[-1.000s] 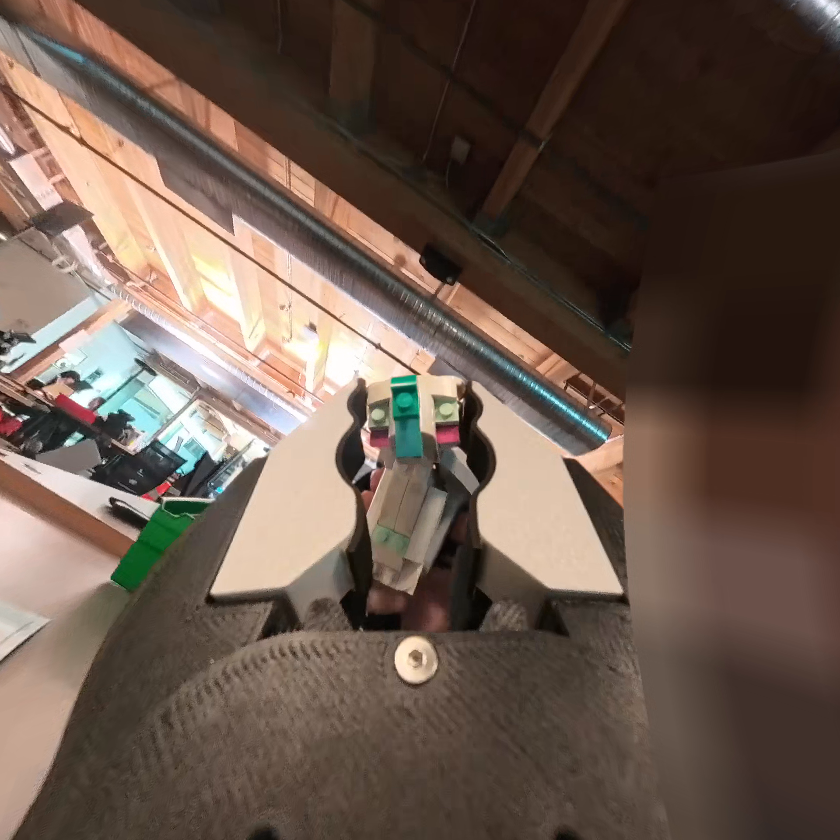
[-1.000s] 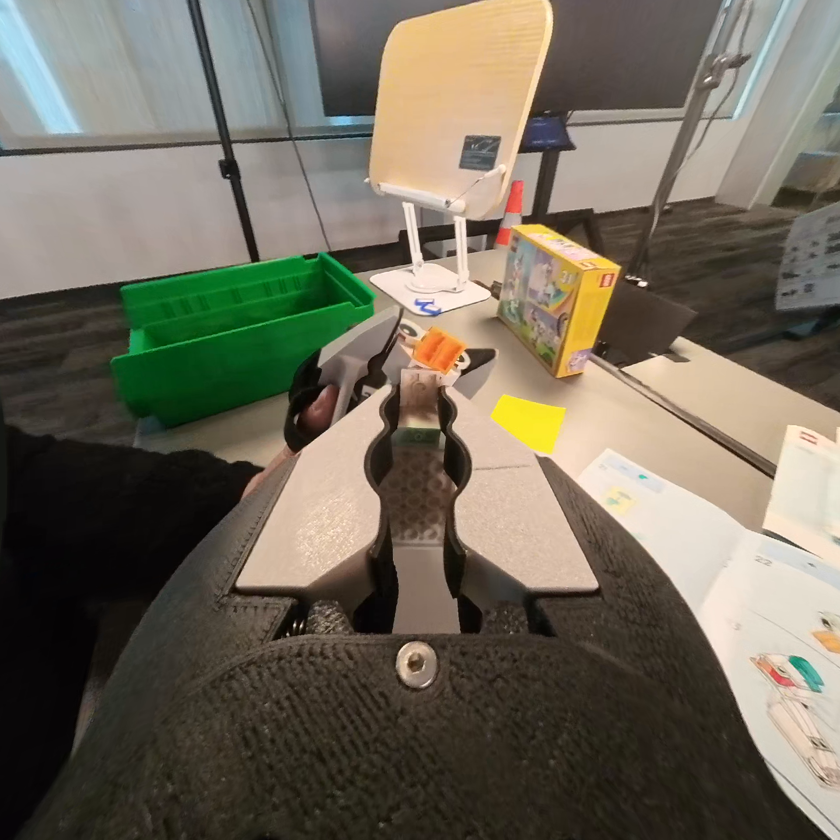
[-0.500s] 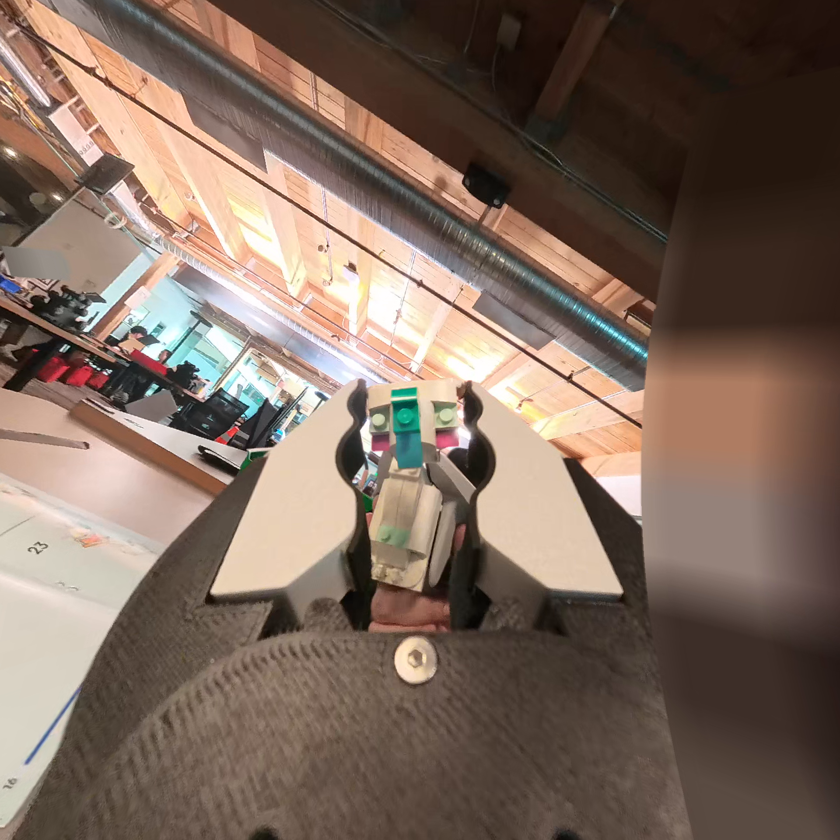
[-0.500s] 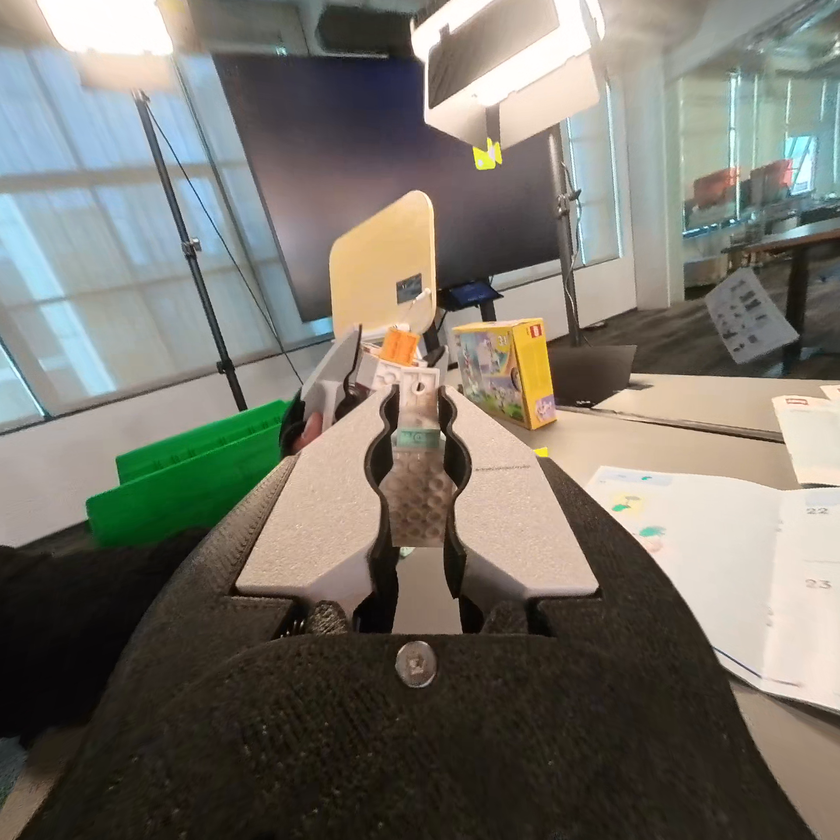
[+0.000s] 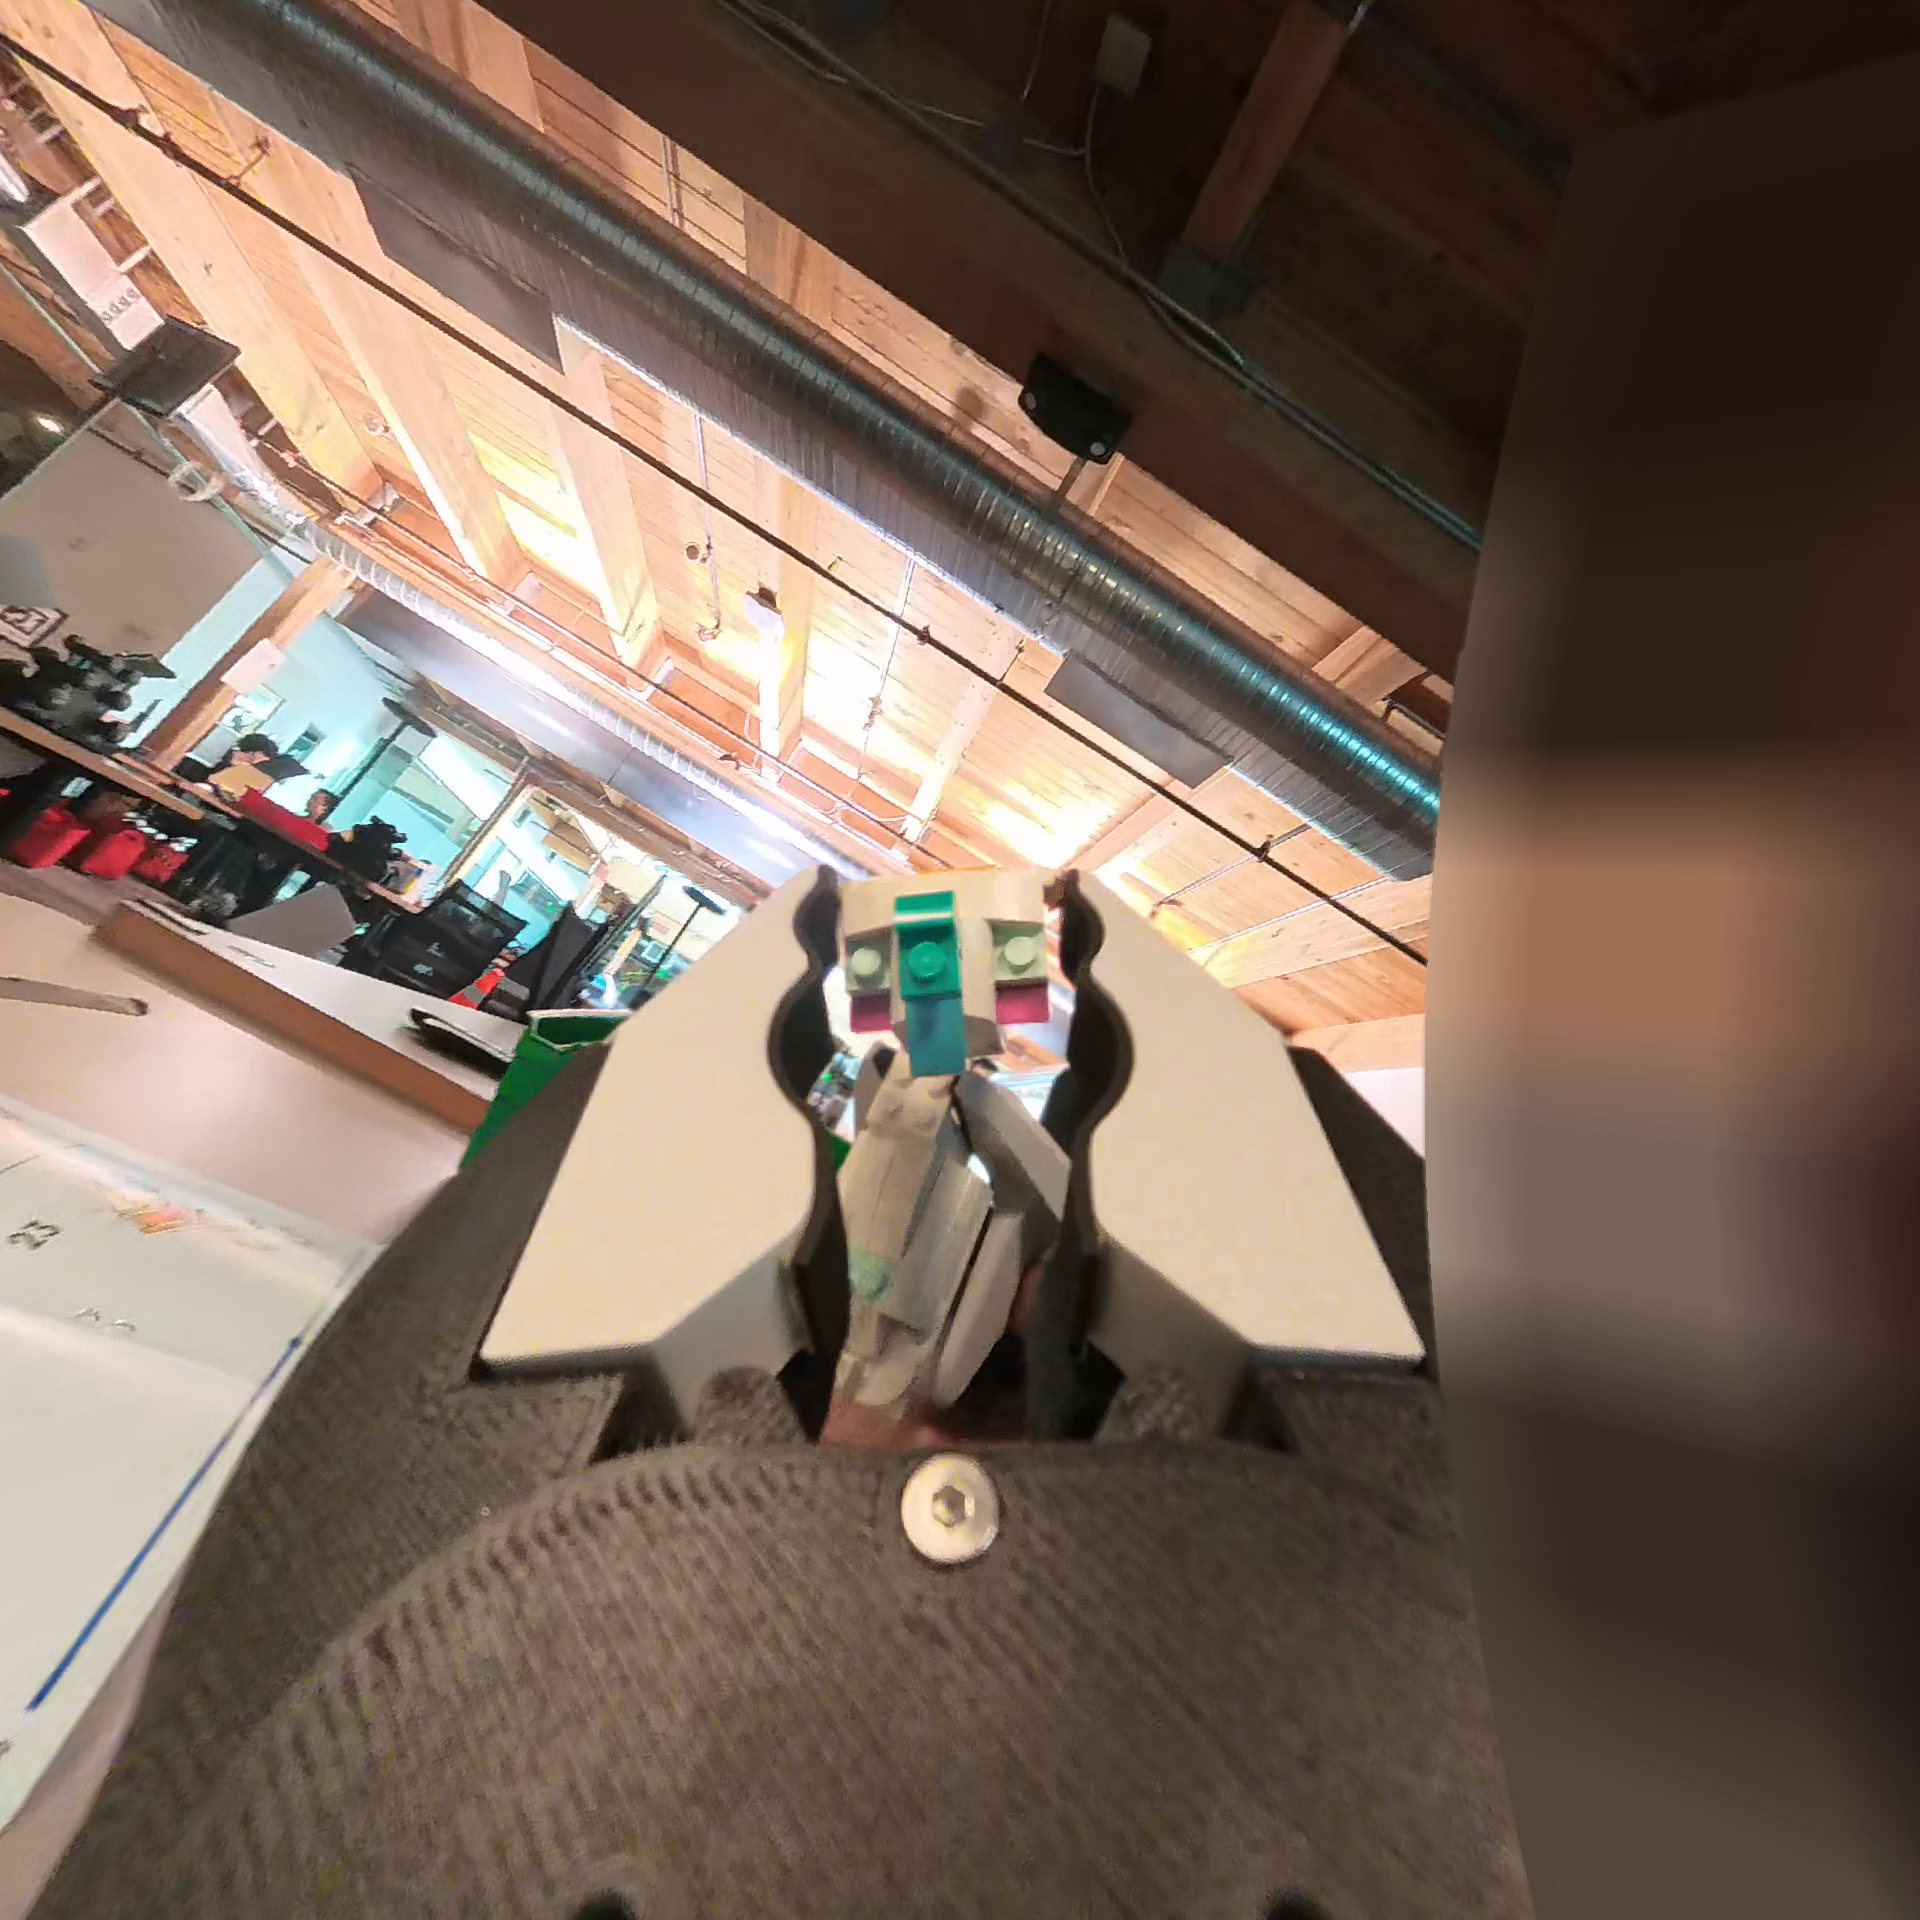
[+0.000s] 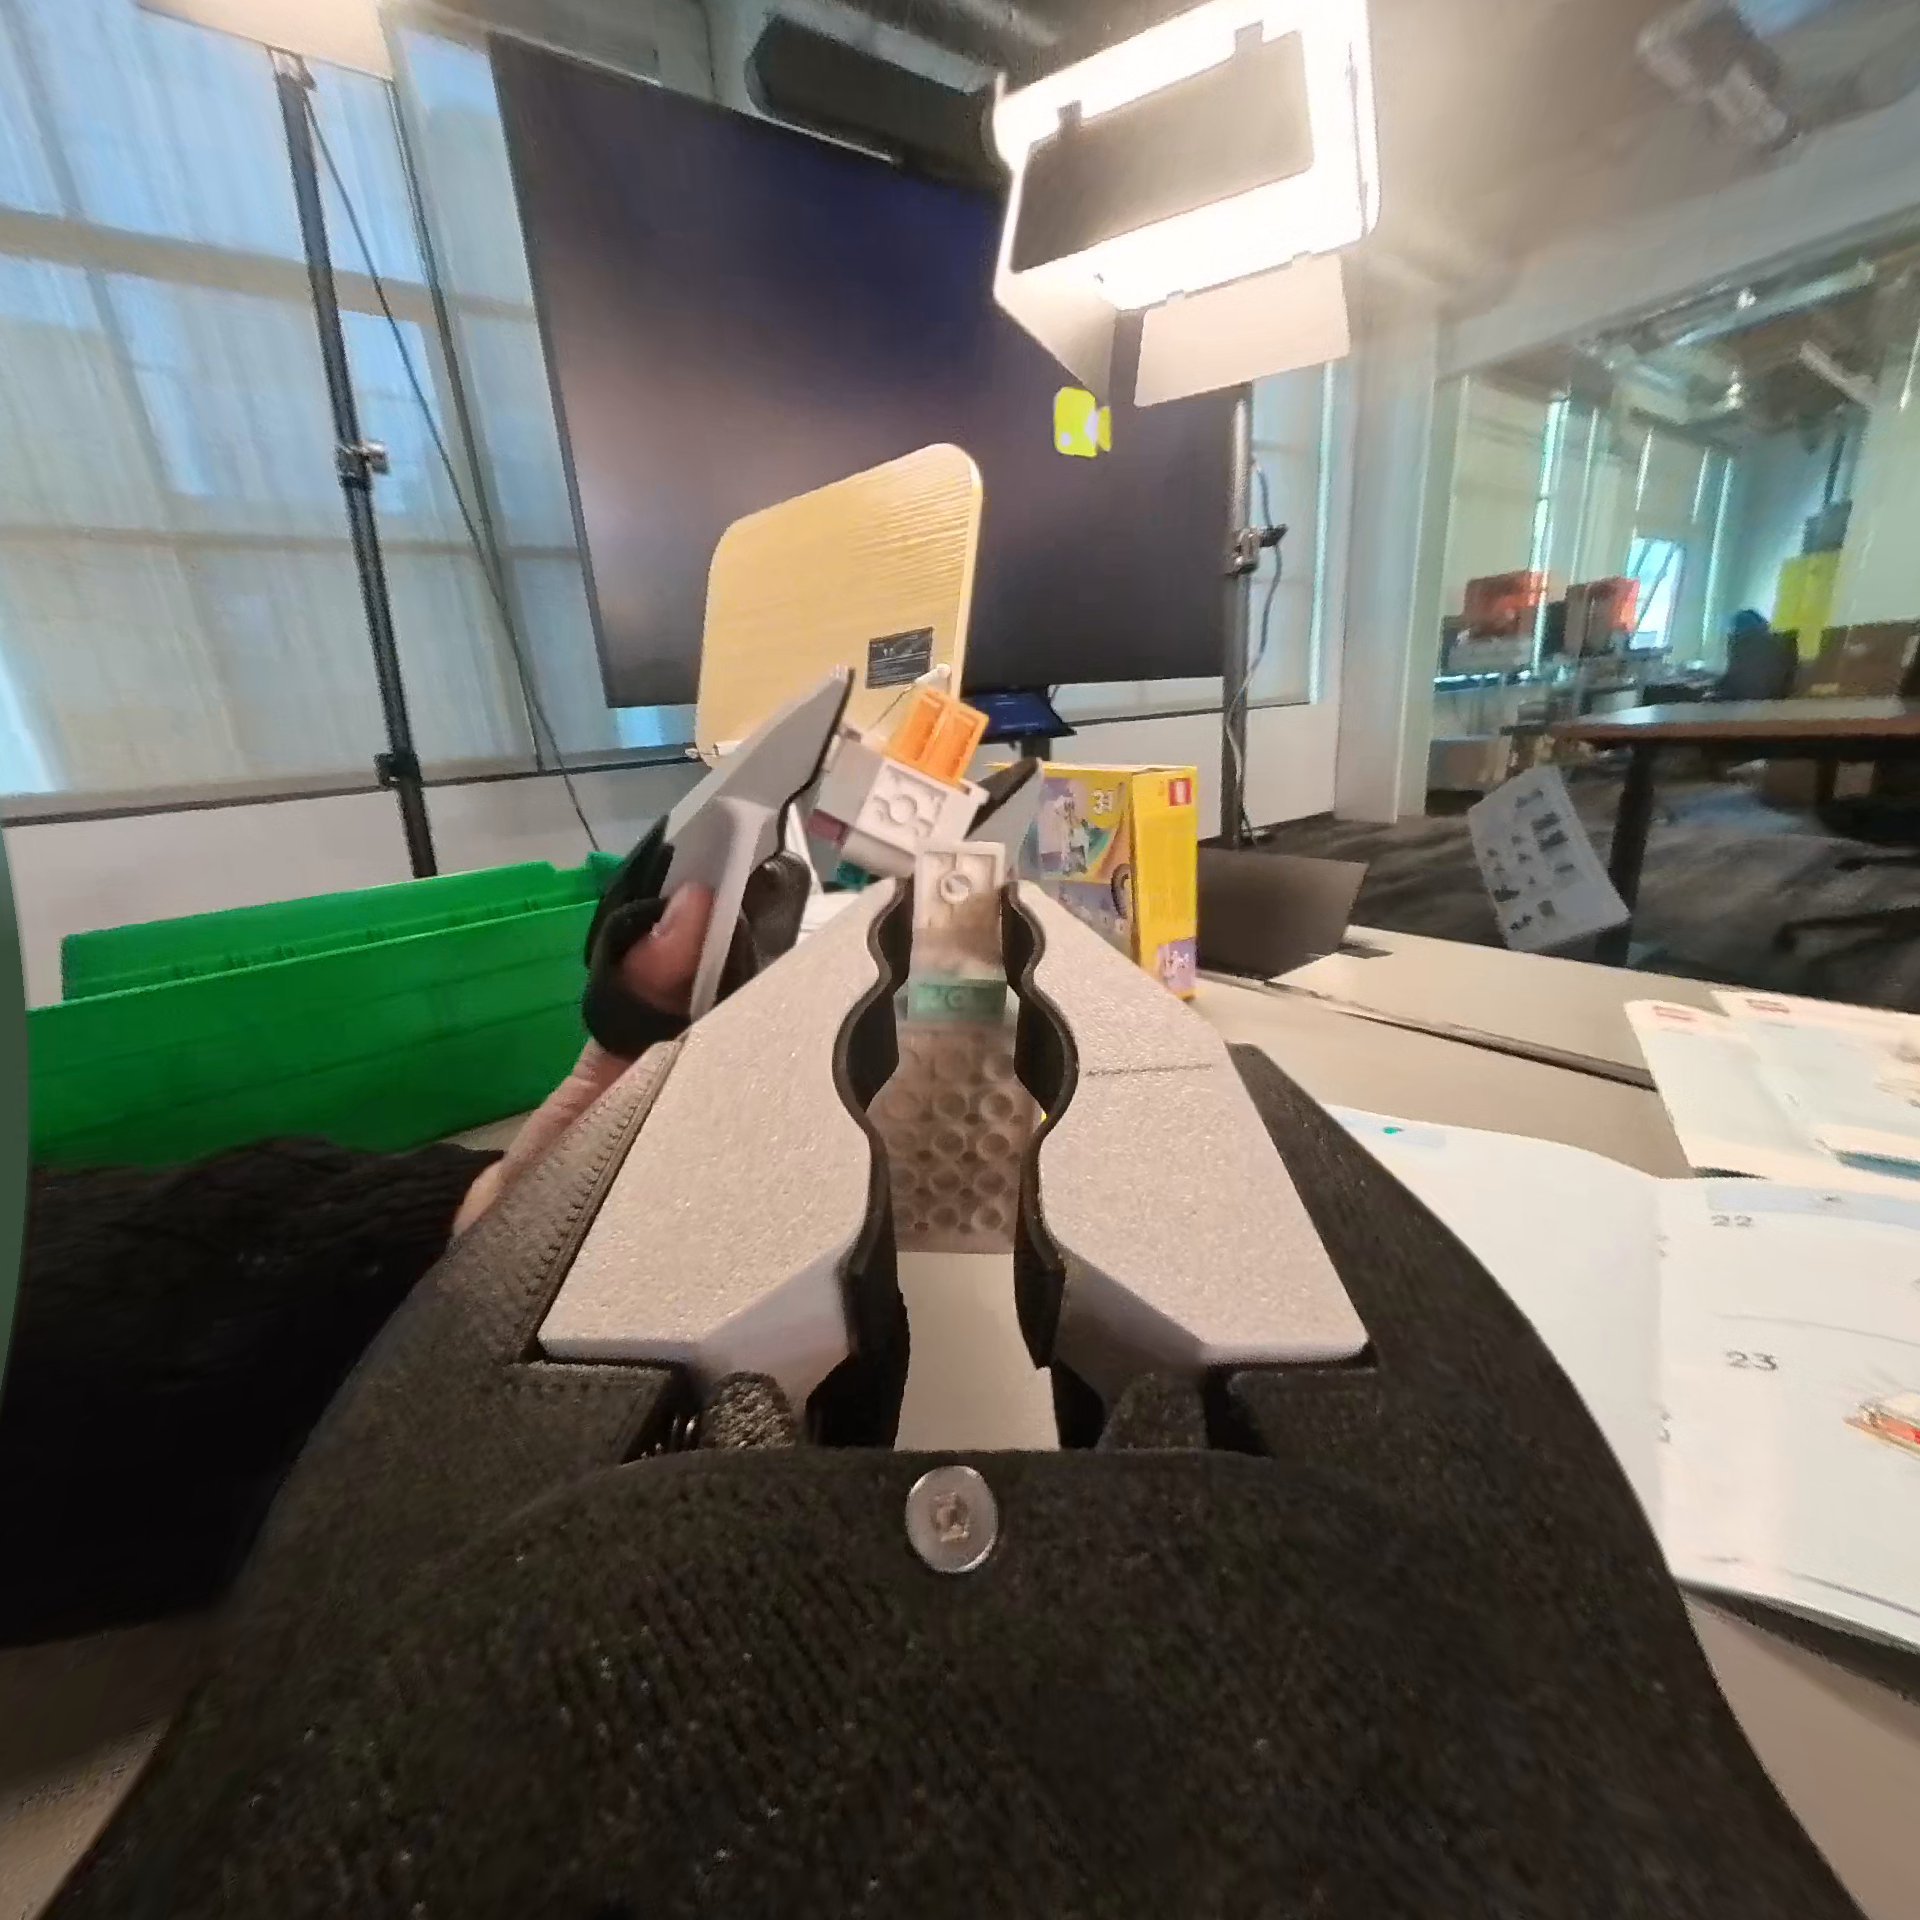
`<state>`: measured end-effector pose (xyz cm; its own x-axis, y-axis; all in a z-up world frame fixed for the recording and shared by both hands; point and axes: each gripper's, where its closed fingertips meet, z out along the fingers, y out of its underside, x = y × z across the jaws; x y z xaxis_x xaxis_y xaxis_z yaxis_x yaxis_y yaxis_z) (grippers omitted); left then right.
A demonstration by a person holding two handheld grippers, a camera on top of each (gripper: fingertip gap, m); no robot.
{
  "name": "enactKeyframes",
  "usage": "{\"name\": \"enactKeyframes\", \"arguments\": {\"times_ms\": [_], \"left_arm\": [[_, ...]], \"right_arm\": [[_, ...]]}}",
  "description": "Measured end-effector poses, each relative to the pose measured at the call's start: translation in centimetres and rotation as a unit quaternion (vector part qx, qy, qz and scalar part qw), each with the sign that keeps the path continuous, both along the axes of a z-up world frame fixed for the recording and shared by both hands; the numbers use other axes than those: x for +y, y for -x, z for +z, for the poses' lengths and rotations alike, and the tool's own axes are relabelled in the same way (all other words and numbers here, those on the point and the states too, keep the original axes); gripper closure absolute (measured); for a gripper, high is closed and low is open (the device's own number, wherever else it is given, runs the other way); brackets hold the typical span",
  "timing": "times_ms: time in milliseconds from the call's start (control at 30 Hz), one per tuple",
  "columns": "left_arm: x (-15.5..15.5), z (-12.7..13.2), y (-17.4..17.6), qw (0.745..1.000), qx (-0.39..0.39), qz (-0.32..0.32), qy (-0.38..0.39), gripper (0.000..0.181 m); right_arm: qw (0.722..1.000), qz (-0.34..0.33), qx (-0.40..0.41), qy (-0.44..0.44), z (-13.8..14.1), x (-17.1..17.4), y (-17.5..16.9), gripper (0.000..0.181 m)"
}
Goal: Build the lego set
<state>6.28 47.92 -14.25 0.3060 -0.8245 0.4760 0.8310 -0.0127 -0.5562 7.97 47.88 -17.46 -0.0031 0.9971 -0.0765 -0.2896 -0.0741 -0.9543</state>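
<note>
Tabletop (image 6: 1455, 997) is seen carrying a green bin (image 6: 312, 997), a yellow set box (image 6: 1132, 852) and an open instruction booklet (image 6: 1558, 1299), all well below the raised work. The left gripper (image 5: 951, 904) is clamped on a head-like lego block (image 5: 940, 961) with teal, pale green and pink pieces. The right gripper (image 6: 956, 883) is clamped on a long white plate assembly (image 6: 951, 1039), whose tip is held touching or just beside that block's underside. Misalignment is judged the main risk: the block is tilted against the plate, so studs could be missed and the press could skew. A hard push could also lever the thin plate out of the gripper, or small pieces could be popped off
</note>
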Motion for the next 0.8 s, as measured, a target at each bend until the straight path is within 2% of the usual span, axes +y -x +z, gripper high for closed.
{"name": "enactKeyframes", "arguments": {"times_ms": [167, 300, 333, 500, 800], "left_arm": [[-0.8, 0.4, -0.7, 0.999, -0.010, -0.044, -0.017, 0.139], [-0.9, 0.3, -0.8, 0.997, -0.029, -0.064, -0.019, 0.139], [-0.8, 0.2, -0.9, 0.997, -0.030, -0.068, -0.017, 0.135], [-0.8, 0.1, -0.9, 0.997, -0.022, -0.069, -0.017, 0.139], [-0.8, -0.2, -1.3, 0.998, 0.032, -0.058, -0.010, 0.139]], "right_arm": [[0.999, -0.026, 0.005, -0.029, 0.3, -0.9, 0.5, 0.167], [1.000, -0.014, 0.014, -0.018, 0.7, -1.9, 0.9, 0.167], [1.000, -0.013, 0.019, -0.014, 0.8, -2.0, 0.9, 0.167], [0.999, -0.001, 0.032, 0.018, 1.2, -1.9, 0.8, 0.167], [1.000, 0.014, 0.014, 0.013, 1.1, -2.0, 0.6, 0.167]]}}
